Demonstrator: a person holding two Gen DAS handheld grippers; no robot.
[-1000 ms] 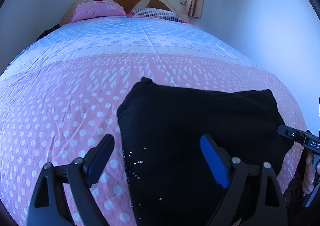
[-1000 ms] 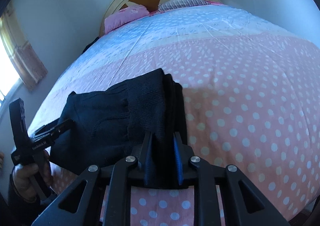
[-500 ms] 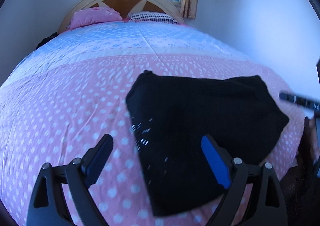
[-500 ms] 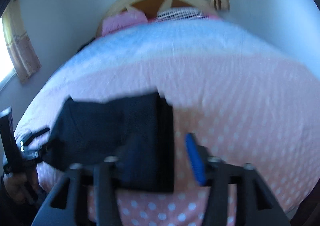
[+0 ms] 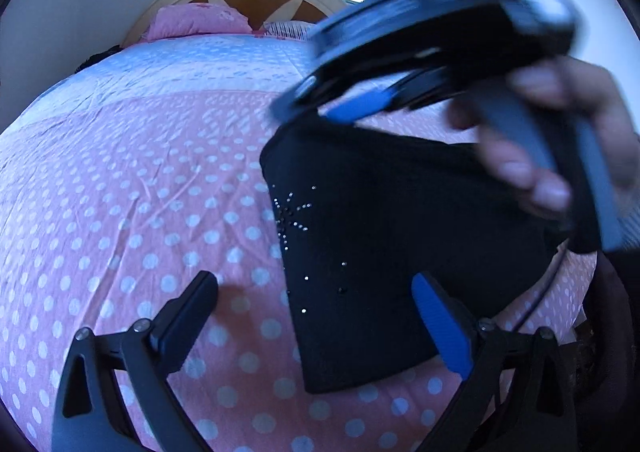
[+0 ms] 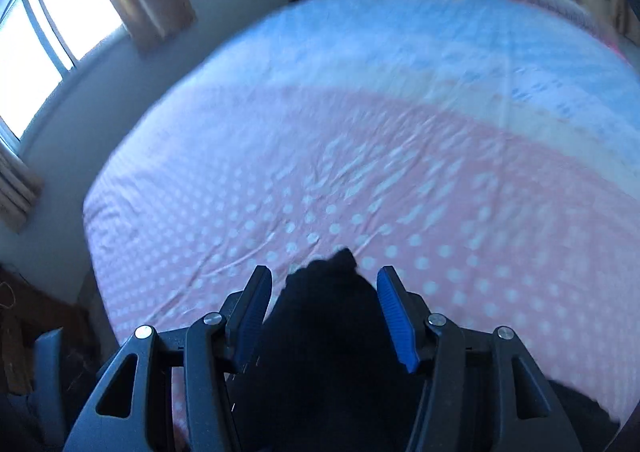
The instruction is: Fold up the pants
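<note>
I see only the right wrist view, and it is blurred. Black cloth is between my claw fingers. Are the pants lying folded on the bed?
Observer: Yes. The left wrist view shows the pants as a flat folded pile on the dotted bed cover.
Operator: Does the left claw hold something?
Observer: No. The left claw is open, with only its blue finger over the pants' near edge.
Operator: Where is my claw?
Observer: The right claw is above their far left corner.

Open pink polka-dot bedspread [image 5: 132, 212] is left free toward nine o'clock; two o'clock is blocked by the blurred right gripper [image 5: 352, 108].
</note>
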